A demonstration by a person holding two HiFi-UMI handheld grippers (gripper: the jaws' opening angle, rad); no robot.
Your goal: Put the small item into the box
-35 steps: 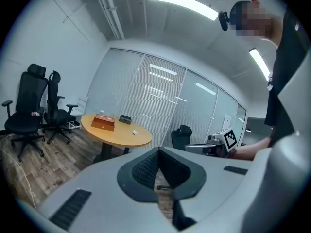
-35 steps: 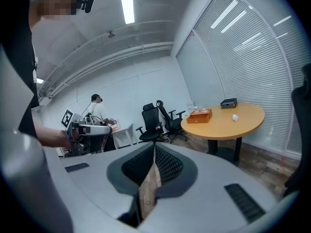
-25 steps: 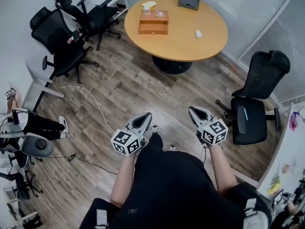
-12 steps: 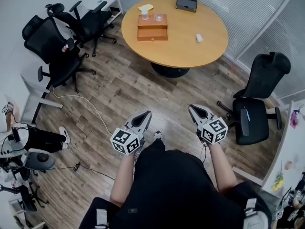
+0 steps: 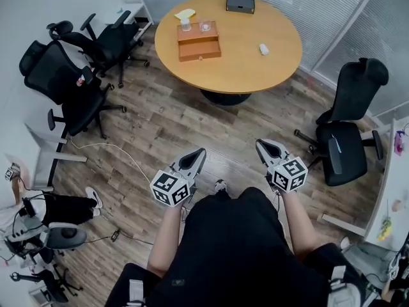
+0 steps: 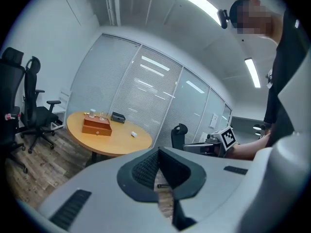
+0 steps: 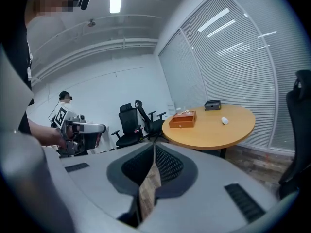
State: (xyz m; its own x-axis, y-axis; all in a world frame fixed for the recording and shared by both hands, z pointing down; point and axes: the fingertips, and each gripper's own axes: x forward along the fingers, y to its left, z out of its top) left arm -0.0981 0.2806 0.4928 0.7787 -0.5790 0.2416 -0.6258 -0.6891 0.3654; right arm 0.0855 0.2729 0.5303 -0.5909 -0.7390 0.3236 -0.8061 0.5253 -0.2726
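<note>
Standing well back from the counter (image 5: 243,69), you hold the left gripper (image 5: 198,153) and right gripper (image 5: 262,146) pressed together, empty; the small item (image 5: 264,48) lies on it, apart from the wooden box (image 5: 199,41): nothing done yet.

no legible text, labels, brands or numbers anywhere in view

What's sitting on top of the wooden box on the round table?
A small clear bottle and a glass stand on the wooden box, near its back edge. Nothing else shows on top. Its inside cannot be seen from here.
</note>
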